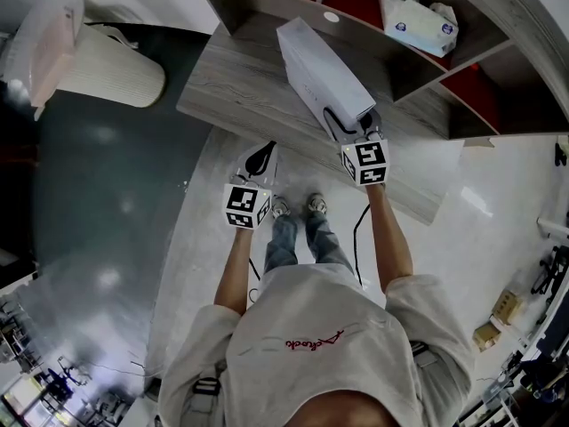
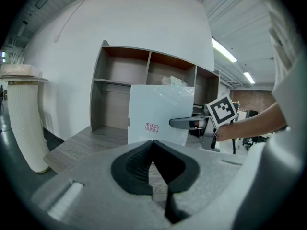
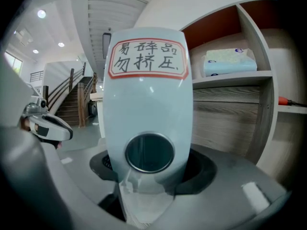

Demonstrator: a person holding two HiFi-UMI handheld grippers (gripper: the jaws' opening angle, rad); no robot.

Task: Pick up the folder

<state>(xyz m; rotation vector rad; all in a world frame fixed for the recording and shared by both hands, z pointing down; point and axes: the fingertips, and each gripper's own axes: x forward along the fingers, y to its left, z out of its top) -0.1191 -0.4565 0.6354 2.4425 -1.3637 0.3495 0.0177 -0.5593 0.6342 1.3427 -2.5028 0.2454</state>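
1. The folder [image 1: 322, 74] stands upright on its long edge on the desk [image 1: 233, 83]. In the head view its long axis runs slantwise, from near right to far left.
2. Its spine end points back at us. In the right gripper view that spine [image 3: 146, 104] fills the middle, with a round finger hole low down and a red-bordered label on top.
3. The right tongs [image 1: 352, 124] pinch the folder at the spine end, one jaw flat along each broad face. From the left gripper view we see one jaw lying against the folder [image 2: 160, 114], beside a small red sticker.
4. The left tongs [image 1: 265, 153] are pressed together with nothing between them. They hang by the desk's front edge, left of the folder and apart from it.
5. The desk is grey wood grain. Behind it stands a shelf [image 1: 498, 56] with red back panels, and a tissue pack [image 1: 418, 14] lies in one bay.
6. A ribbed white bin [image 1: 107, 65] stands left of the desk. The floor [image 1: 98, 203] is dark and glossy there, and pale under our feet.
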